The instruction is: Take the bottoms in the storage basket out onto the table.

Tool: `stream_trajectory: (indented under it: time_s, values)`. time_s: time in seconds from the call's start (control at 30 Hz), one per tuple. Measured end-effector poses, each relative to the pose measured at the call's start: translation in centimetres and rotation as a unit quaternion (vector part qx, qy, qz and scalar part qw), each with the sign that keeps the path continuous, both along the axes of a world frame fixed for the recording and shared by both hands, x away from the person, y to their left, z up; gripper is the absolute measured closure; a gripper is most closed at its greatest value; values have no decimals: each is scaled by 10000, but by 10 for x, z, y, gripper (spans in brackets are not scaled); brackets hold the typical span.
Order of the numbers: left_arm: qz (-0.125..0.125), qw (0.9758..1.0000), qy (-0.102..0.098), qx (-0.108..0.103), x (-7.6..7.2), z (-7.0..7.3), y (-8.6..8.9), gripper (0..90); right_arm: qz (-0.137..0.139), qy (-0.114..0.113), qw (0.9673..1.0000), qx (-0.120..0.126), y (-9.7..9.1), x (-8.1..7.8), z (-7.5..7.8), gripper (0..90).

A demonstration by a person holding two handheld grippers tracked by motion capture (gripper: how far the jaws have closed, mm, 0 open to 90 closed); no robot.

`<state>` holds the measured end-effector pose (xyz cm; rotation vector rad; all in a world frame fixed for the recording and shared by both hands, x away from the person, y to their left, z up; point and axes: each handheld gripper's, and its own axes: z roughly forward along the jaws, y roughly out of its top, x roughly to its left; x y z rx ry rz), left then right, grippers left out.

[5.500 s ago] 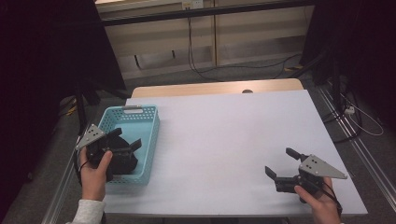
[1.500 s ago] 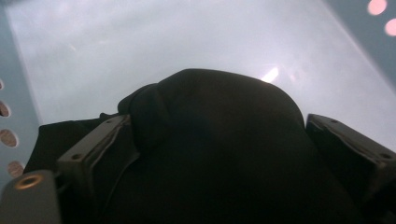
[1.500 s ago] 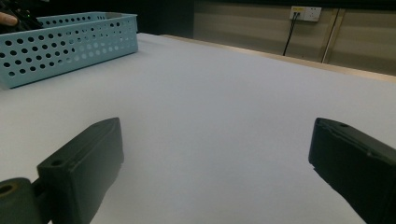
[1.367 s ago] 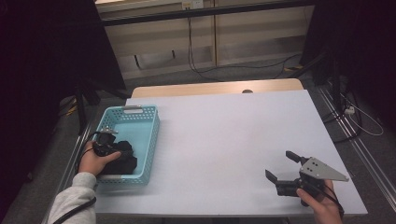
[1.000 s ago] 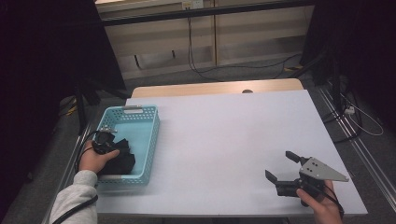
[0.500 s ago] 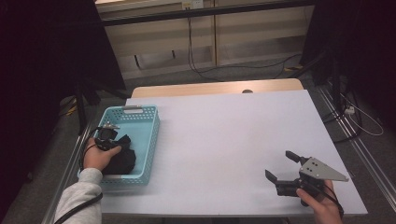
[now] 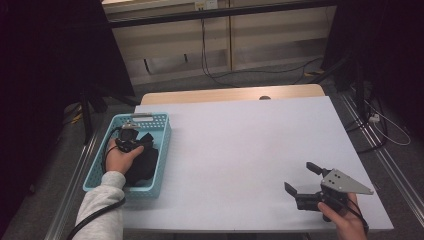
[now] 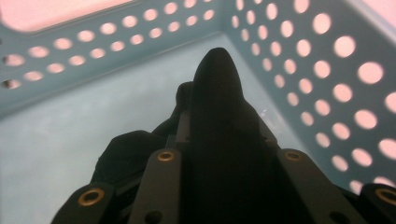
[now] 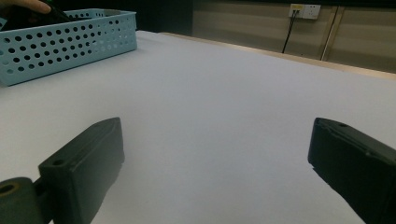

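Your work surface is a white table (image 7: 250, 150), bare across most of its top, with a strip of wood-coloured edge at the far side. On the table's left margin sits a light blue perforated basket (image 7: 160, 150), long axis running away from you; its holed wall also shows at the far left of the right gripper view (image 9: 70, 42).

Inside the basket lies a black cloth (image 7: 142, 162), bunched toward the near half of the basket floor. The pale blue floor (image 8: 60, 140) is bare on the side away from the cloth in the left gripper view.

Your left hand (image 7: 120, 157) is down in the basket, carrying the left gripper (image 7: 131, 141), which points into the basket at the cloth. In the left gripper view, dark fabric (image 8: 217, 107) rises in a rounded peak directly ahead of the camera and hides both jaws. The jaws have just been closing, and the fabric sits where they meet; I read the tool as clenched on the black cloth, though the pads themselves are hidden.

Your right hand (image 7: 342, 220) rests at the near right corner of the table with the right gripper (image 7: 302, 177) held level just above the surface. Its jaws stand wide apart with bare table between them (image 9: 215, 154); the tool is released and well apart from the basket.
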<state>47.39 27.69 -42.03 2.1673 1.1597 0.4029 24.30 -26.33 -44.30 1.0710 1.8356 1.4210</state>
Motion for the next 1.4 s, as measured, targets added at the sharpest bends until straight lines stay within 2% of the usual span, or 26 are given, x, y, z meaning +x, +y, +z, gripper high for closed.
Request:
stream_trajectory:
  time_s: [0.07, 0.1, 0.2, 0.23, 0.27, 0.37, 0.4, 0.43, 0.47, 0.5, 0.6, 0.73, 1.0, 1.1, 1.27, 1.33, 1.4]
  values:
    - [31, 10000, -28, -29, 1, 0, 0, 681, -3, 3, 10000, 0, 0, 0, 0, 30]
    - [49, 10000, 24, -78, 1, 0, 2, 631, -4, 5, 10000, 7, 0, 0, 0, 29]
    - [204, 9997, 22, -143, 1, 4, 8, 399, -9, 12, 10000, 3, -1, -1, 0, 29]
    - [197, 9995, 77, -225, 0, 6, 10, 335, -3, 13, 10000, 6, -1, -1, 0, 30]
    - [163, 9995, 94, -251, -1, 8, 12, 294, -4, 18, 10000, 2, 0, -1, 0, 29]
    - [220, 9997, 18, -97, -4, 12, 20, 174, 10, 25, 10000, -2, 0, 0, -1, 28]
    - [281, 9995, 51, -169, -6, 14, 23, 145, 12, 29, 10000, -10, 0, 0, -1, 29]
    - [321, 9992, -23, -226, -7, 15, 25, 131, 19, 27, 10000, -13, 1, 0, -1, 28]
    - [320, 9991, 15, -264, -8, 16, 27, 121, 21, 31, 10000, -15, 1, 0, -1, 28]
    - [329, 9991, -31, -246, -9, 17, 28, 117, 27, 37, 10000, -20, 1, 0, -1, 29]
    - [326, 9990, 38, -289, -12, 20, 32, 102, 33, 44, 10000, -41, 2, 0, -1, 29]
    - [301, 9992, 9, -274, -16, 23, 33, 91, 38, 49, 10000, -54, 2, 1, -1, 29]
    - [254, 9992, 151, -279, -24, 22, 36, 69, 67, 46, 10000, -51, 4, 1, -1, 29]
    - [302, 9988, 329, -211, -25, 15, 40, 58, 90, 45, 9999, -71, 4, 1, -1, 29]
    - [381, 9975, 552, -213, -25, -1, 44, 39, 112, 40, 9999, -62, 5, 2, 0, 29]
    - [462, 9963, 690, -234, -24, -8, 46, 24, 116, 46, 9999, -63, 6, 2, -1, 28]
    - [571, 9940, 854, -362, -23, -14, 48, 0, 112, 51, 9999, -66, 6, 2, -1, 29]
